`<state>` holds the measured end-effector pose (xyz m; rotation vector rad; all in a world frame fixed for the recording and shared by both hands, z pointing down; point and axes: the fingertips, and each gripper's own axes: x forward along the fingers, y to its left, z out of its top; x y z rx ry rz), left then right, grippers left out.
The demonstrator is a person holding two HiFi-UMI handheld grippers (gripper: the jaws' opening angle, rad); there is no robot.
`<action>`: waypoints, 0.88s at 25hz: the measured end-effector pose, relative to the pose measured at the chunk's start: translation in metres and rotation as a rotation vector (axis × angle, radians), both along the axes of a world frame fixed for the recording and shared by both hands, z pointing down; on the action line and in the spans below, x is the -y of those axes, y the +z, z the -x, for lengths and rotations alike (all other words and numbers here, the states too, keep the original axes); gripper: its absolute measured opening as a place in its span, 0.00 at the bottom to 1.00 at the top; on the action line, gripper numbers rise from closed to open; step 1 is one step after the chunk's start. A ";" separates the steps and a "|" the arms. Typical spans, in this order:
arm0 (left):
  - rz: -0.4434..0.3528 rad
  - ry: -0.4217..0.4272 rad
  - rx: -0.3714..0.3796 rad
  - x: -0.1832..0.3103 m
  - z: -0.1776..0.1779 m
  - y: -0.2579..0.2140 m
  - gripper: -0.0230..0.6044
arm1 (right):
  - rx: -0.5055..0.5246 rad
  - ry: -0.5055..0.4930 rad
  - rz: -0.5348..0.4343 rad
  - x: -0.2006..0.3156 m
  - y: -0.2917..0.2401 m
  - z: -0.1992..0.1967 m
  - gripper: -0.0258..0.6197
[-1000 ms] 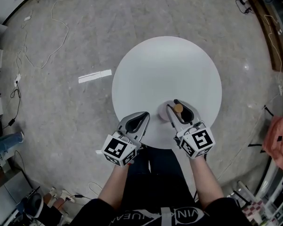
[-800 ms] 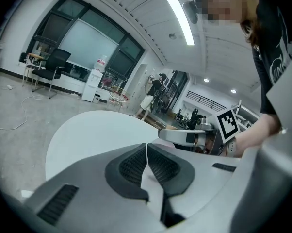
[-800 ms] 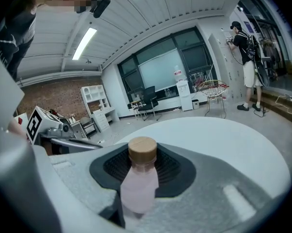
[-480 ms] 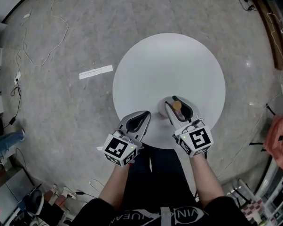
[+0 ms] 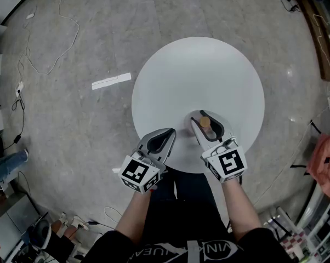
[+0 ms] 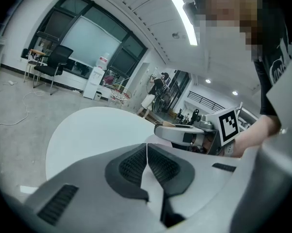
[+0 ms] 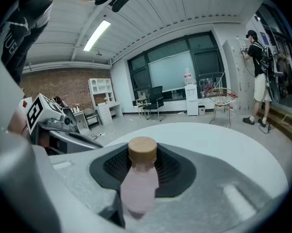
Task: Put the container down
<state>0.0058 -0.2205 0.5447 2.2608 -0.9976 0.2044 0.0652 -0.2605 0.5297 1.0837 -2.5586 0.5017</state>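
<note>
1. A pale pink container with a round wooden cap is seen in the right gripper view. It is capped and opaque, so what is in it cannot be told.
2. In the head view the container is placed over the near right part of the round white table, upright, inside the rim. Whether its base touches the tabletop cannot be told.
3. The right gripper is clamped on the container. The neck just below the cap is pinched between the dark ribbed pads, and the jaws are held part-way apart by it.
4. The left gripper is pressed together, the pads meeting along a thin seam with nothing between them. In the head view the left gripper is held over the table's near edge, beside the right one and apart from it.
5. The far and left parts of the tabletop are left bare.
6. The table is ringed by grey floor. A white strip lies to its left, and thin cables are strung further out.
</note>
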 end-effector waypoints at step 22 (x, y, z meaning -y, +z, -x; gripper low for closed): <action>0.002 -0.001 -0.016 -0.002 0.000 -0.002 0.06 | -0.114 -0.059 -0.083 -0.013 0.003 0.012 0.24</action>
